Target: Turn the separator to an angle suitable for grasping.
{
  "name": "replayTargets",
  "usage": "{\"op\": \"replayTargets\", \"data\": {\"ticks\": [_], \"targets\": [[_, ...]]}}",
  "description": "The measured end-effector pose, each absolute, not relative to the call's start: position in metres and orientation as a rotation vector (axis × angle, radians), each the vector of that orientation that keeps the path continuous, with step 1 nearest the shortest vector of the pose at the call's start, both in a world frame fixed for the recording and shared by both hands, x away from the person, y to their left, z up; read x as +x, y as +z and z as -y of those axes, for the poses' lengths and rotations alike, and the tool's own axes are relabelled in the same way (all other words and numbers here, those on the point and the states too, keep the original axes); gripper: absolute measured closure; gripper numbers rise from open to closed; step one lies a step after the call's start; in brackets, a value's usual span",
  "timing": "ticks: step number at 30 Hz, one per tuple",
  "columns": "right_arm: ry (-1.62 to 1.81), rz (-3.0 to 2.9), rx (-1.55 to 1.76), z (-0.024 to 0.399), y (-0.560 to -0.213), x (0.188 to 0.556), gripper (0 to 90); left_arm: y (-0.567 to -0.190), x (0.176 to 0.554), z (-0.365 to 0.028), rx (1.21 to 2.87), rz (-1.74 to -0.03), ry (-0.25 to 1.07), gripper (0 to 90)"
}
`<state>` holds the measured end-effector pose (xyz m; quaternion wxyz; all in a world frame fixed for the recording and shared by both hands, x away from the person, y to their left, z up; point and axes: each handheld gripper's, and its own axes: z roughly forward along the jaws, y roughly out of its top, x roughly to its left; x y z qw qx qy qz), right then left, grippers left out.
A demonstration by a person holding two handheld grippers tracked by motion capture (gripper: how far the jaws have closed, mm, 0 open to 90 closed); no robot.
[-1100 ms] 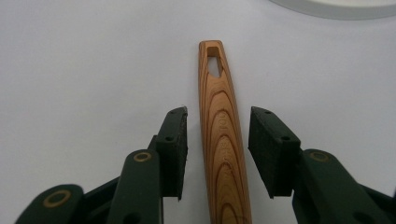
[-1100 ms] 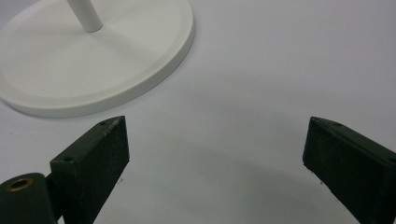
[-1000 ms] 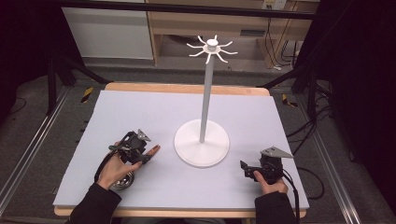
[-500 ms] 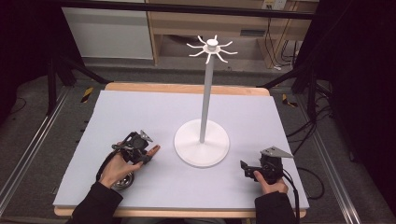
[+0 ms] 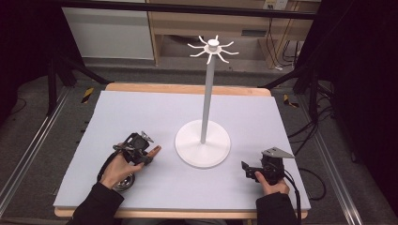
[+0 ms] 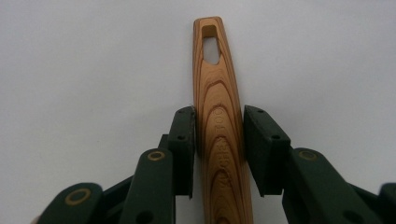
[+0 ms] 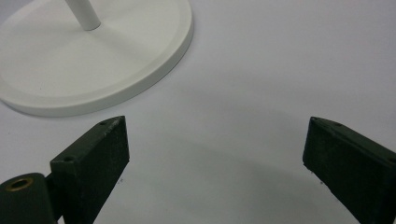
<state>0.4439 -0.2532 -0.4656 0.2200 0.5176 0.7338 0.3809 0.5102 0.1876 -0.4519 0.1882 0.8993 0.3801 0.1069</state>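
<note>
Since the earlier high-view frames, the left gripper point(image 6: 218, 154) has just been closing: its jaws now bracket the wooden handle point(image 6: 218, 116) of a kitchen utensil, the left pad against the wood and the right pad at or just off its edge. Neither hand has shifted on the table; the white hanging stand point(image 5: 202, 149) is unchanged.

Location of the utensil: it lies flat on the pale grey table mat point(image 5: 141, 112), at the person's left front, its handle tip point(image 5: 155, 150) pointing toward the stand's round base. A metal head point(image 5: 125, 183) shows beneath the left hand point(image 5: 115, 169); its type cannot be made out. The handle carries a hanging slot point(image 6: 211, 46) near its free end.

The right gripper point(image 7: 215, 158) stands wide with nothing between its jaws, resting on the mat just beside the stand's base point(image 7: 93, 60).

Assessment: the grasp appears made or nearly so, lifting not yet begun. The slot suggests the utensil is meant for one of the hooks point(image 5: 213, 47) at the stand's top. The grip sits mid-handle, leaving the slot free.
</note>
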Motion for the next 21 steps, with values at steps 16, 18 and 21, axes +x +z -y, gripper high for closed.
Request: {"op": "replayTargets", "data": {"ticks": [16, 18, 21], "targets": [[1.042, -2.044, 1.441, 0.2542, -0.4678, 0.4464, 7.4, -0.4505, 0.5164, -0.1905, 2.519, -1.109, 0.244, 67.3], [1.04, -2.045, 1.445, 0.2543, -0.4679, 0.4465, 7.4, -0.4501, 0.5178, -0.1914, 2.519, -1.107, 0.228, 67.4], [1.037, -2.043, 1.44, 0.2549, -0.468, 0.4469, 7.4, -0.4498, 0.5171, -0.1913, 2.515, -1.106, 0.238, 67.4]]}}
